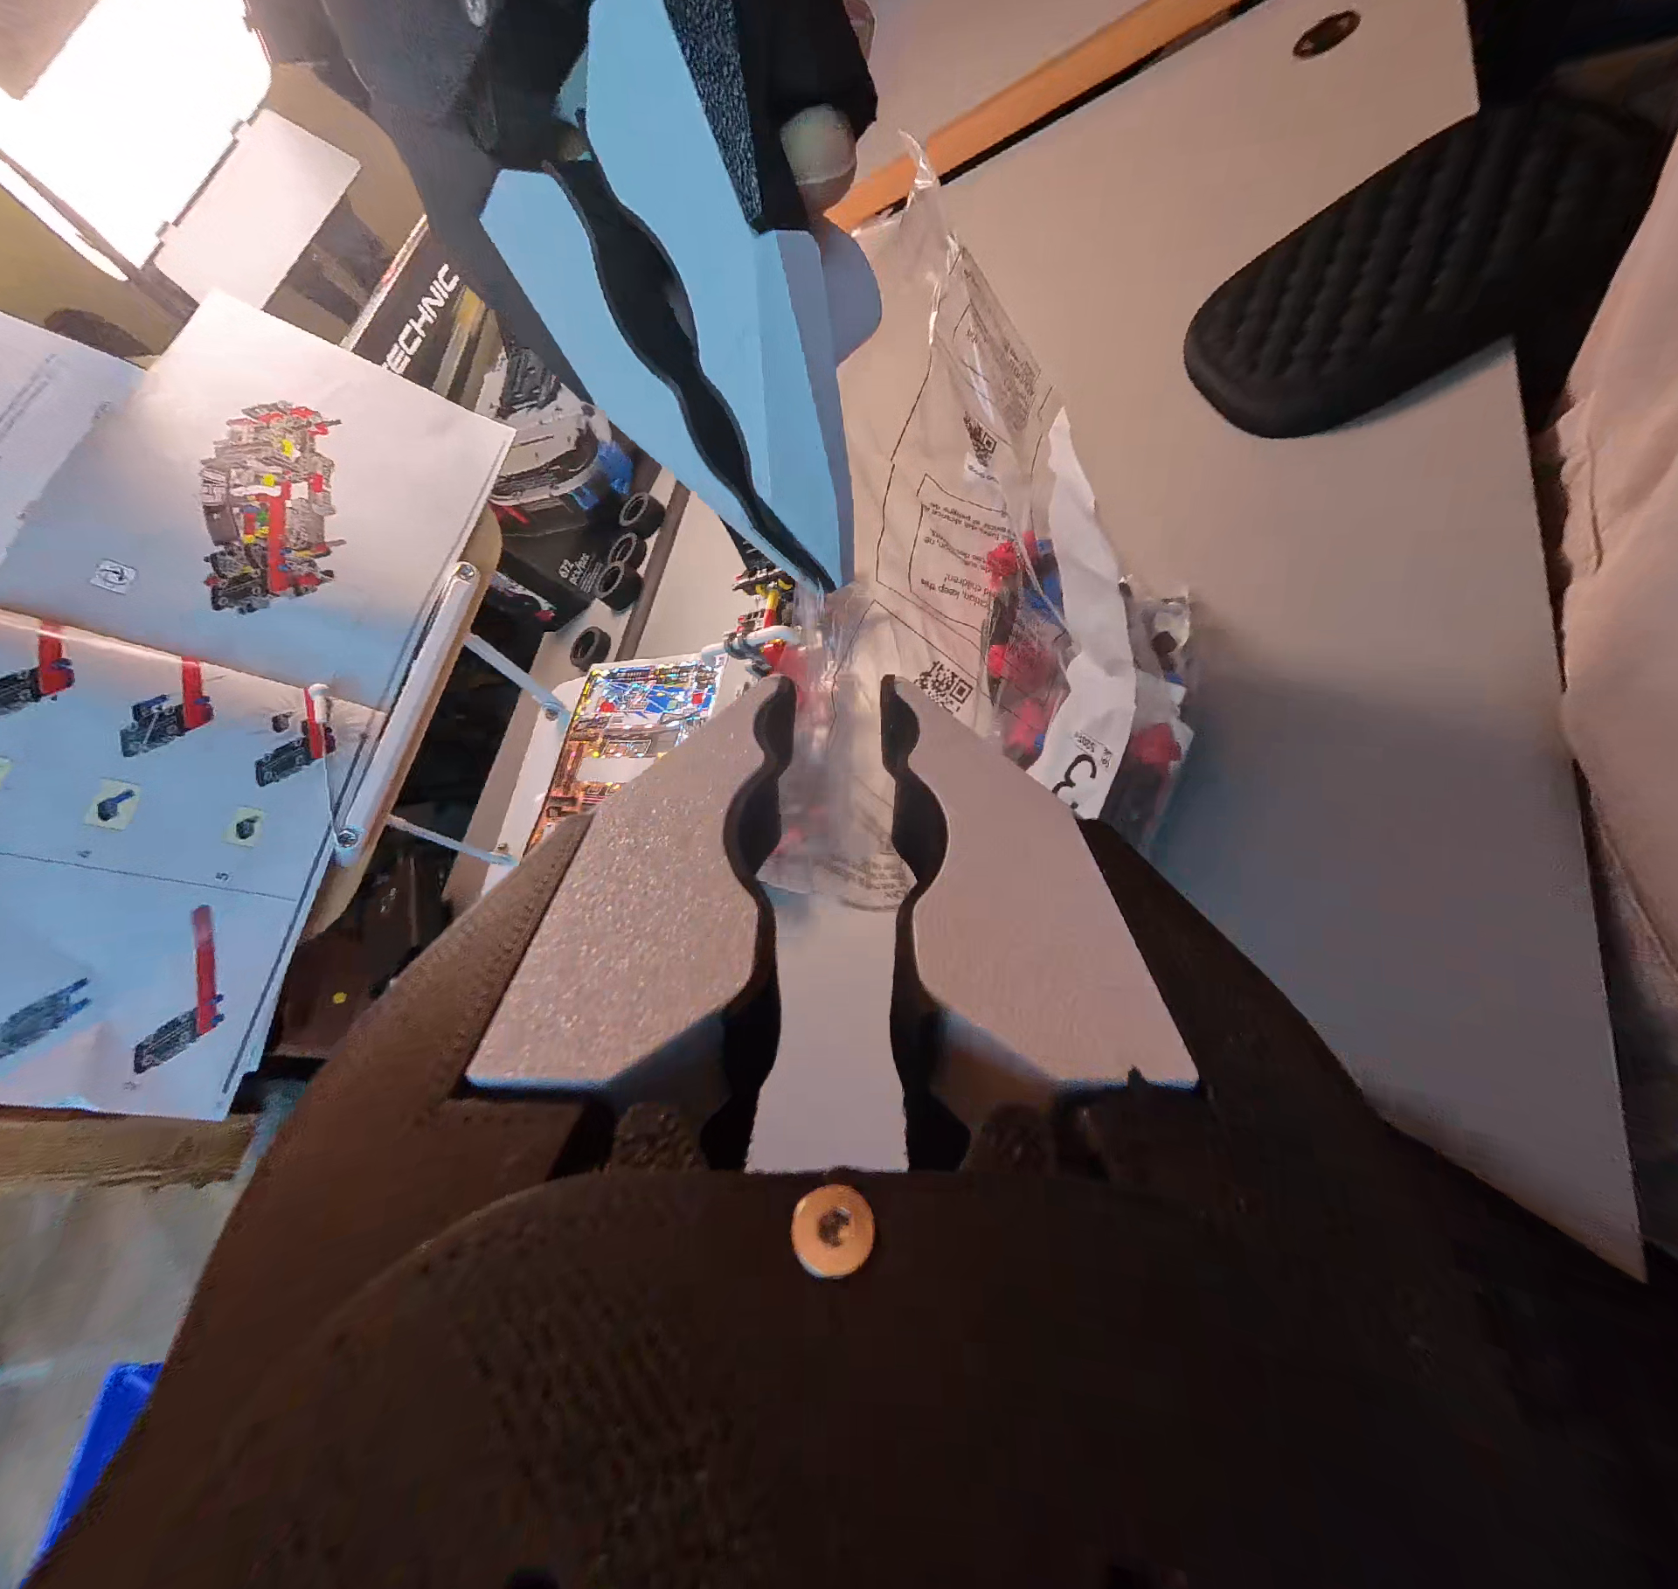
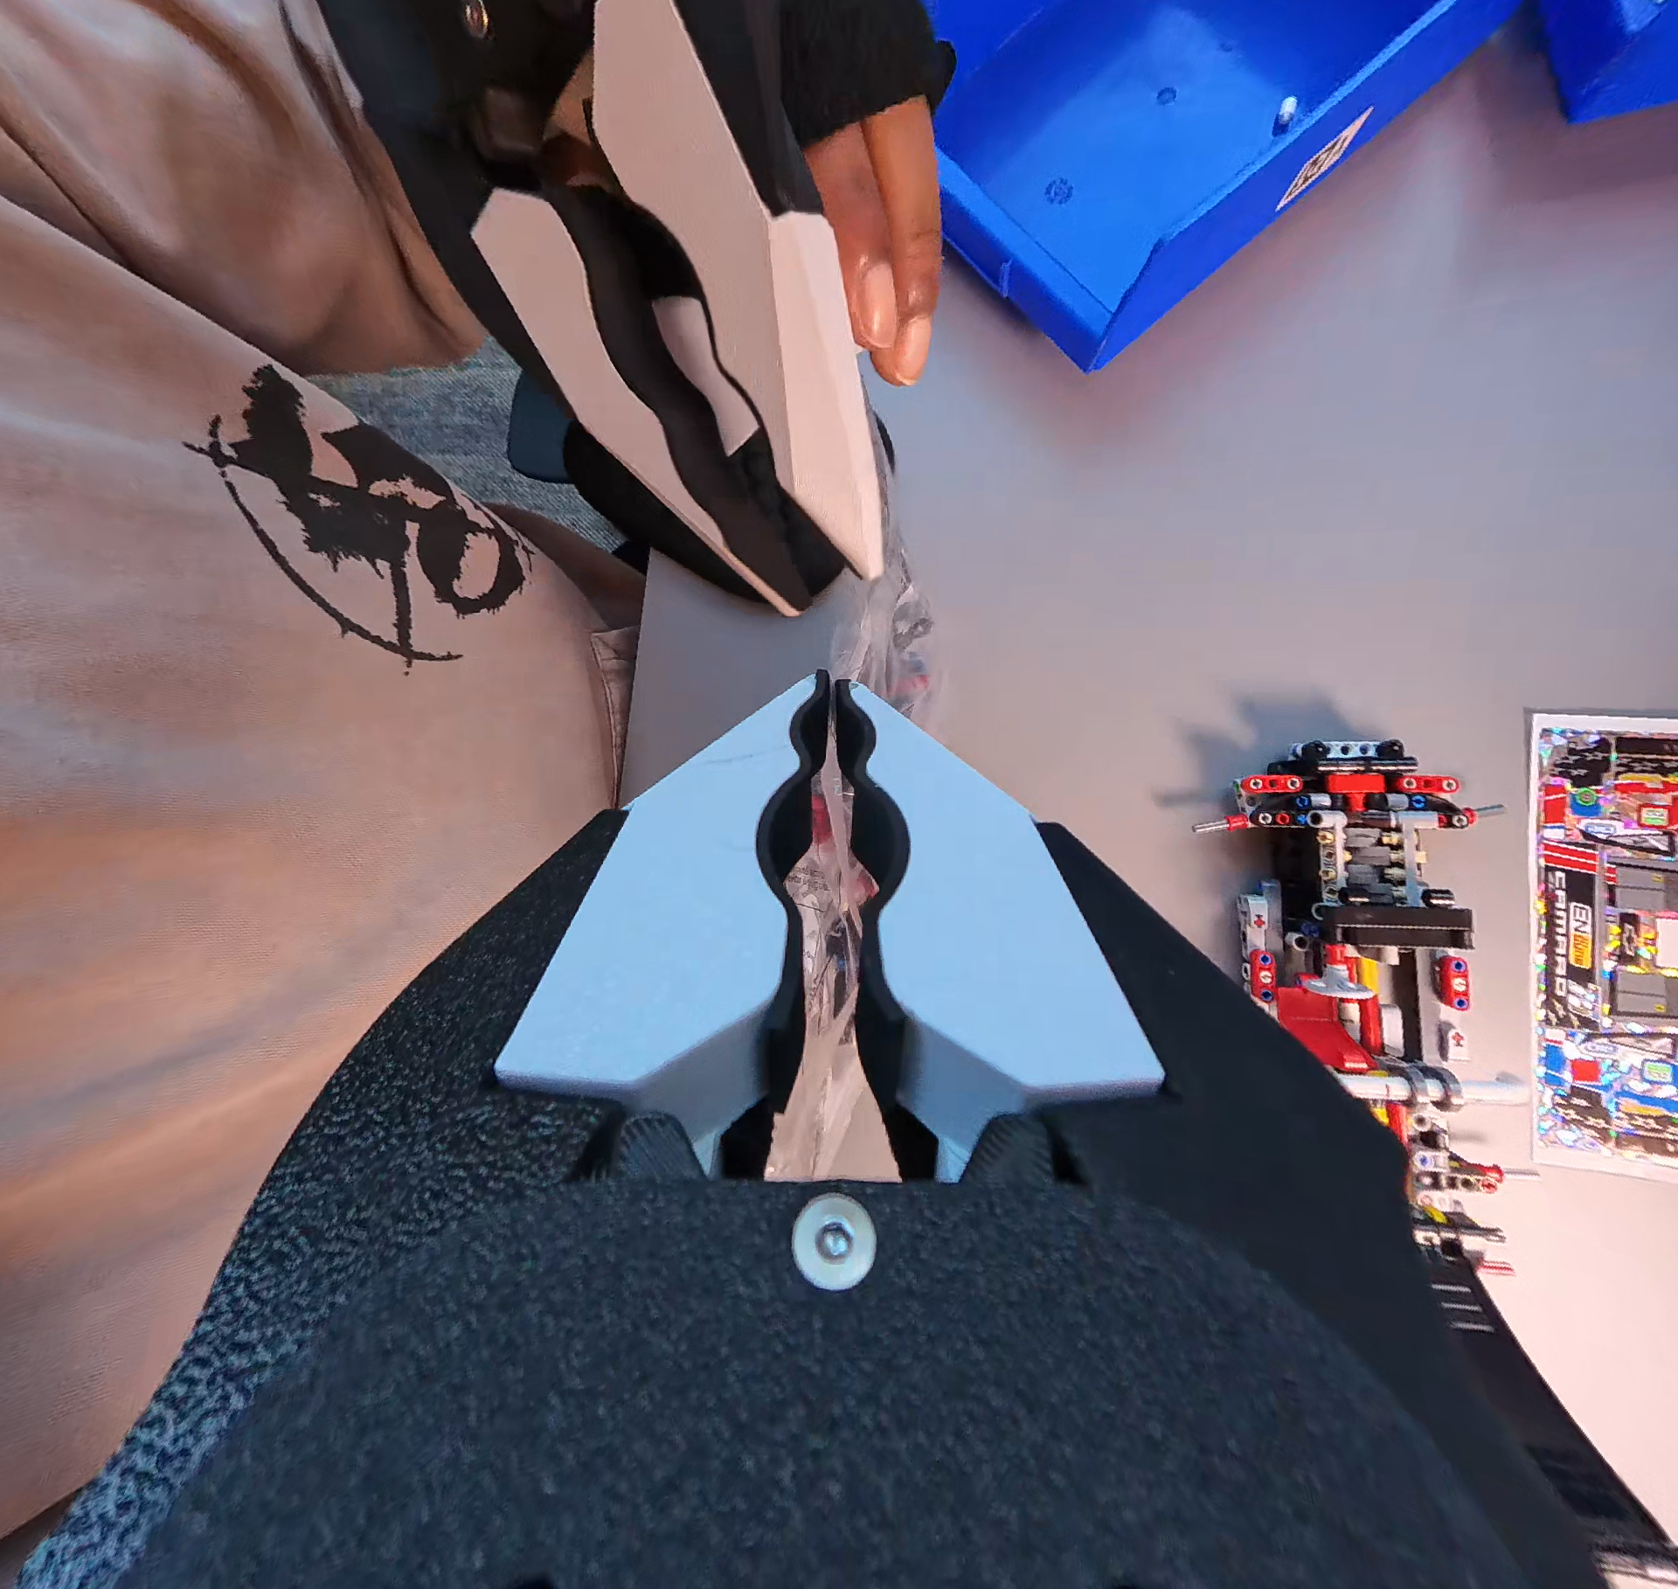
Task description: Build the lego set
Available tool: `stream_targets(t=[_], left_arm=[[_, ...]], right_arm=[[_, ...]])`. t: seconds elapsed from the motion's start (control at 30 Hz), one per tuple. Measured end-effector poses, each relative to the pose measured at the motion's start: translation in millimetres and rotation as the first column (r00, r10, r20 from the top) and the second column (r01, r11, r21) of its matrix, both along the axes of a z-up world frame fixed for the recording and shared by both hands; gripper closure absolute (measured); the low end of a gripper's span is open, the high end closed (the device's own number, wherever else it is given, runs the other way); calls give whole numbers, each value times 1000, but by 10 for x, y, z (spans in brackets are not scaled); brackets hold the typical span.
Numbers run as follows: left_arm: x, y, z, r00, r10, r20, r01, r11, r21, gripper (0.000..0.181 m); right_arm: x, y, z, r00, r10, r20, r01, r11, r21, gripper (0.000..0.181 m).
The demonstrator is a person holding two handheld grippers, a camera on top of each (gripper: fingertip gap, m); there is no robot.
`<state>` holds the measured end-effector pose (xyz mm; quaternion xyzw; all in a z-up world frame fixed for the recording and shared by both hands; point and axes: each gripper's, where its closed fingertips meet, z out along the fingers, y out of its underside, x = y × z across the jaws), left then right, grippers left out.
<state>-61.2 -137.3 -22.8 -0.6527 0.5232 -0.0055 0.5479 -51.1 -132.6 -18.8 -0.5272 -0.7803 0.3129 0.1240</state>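
Clear plastic bag (image 1: 990,546) of red/blue lego pcs sits on the grey tabletop (image 1: 1317,637) near its wood-trimmed edge. Left hand-held gripper (image 1: 840,694) has jaws spread w/ the bag's crumpled end betw. them, not clamped. Right hand-held gripper (image 2: 834,690) is pressed nearly together, pinching the bag film at the tips. Part-built lego chassis (image 2: 1353,937) lies apart on the tabletop, beside a sticker sheet (image 2: 1607,937).
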Motion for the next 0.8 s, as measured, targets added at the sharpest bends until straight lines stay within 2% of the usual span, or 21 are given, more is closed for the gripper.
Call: stream_targets(t=[0.1,0.3,0.37,0.43,0.5,0.57,0.67,0.8], left_arm=[[15,-3,-86,996,8,-93,-11,999,-33,164],[14,-30,-102,984,-6,-180,-6,997,-71,181],[19,-48,-101,981,-16,-193,0,997,-83,181],[23,-54,-94,981,-27,-190,10,996,-94,181],[34,-56,-92,983,-38,-181,20,995,-100,181],[32,-46,-96,982,-35,-185,18,995,-94,181],[73,-102,-91,983,-68,-172,50,993,-104,181],[105,-179,-109,985,-85,-150,68,991,-113,181]], right_arm=[[1,-1,-2,1000,-11,-3,11,999,37,181],[11,-38,19,1000,9,-20,-8,999,39,181],[-40,-20,89,999,4,-46,-3,1000,13,173],[-91,-6,162,999,-1,-42,0,1000,-21,171],[-163,27,170,1000,-1,-24,1,1000,9,171],[-171,-40,95,998,40,40,-42,998,39,166],[-188,-2,-84,988,44,147,-69,984,167,163],[-45,67,-258,940,49,338,-140,958,249,154]])
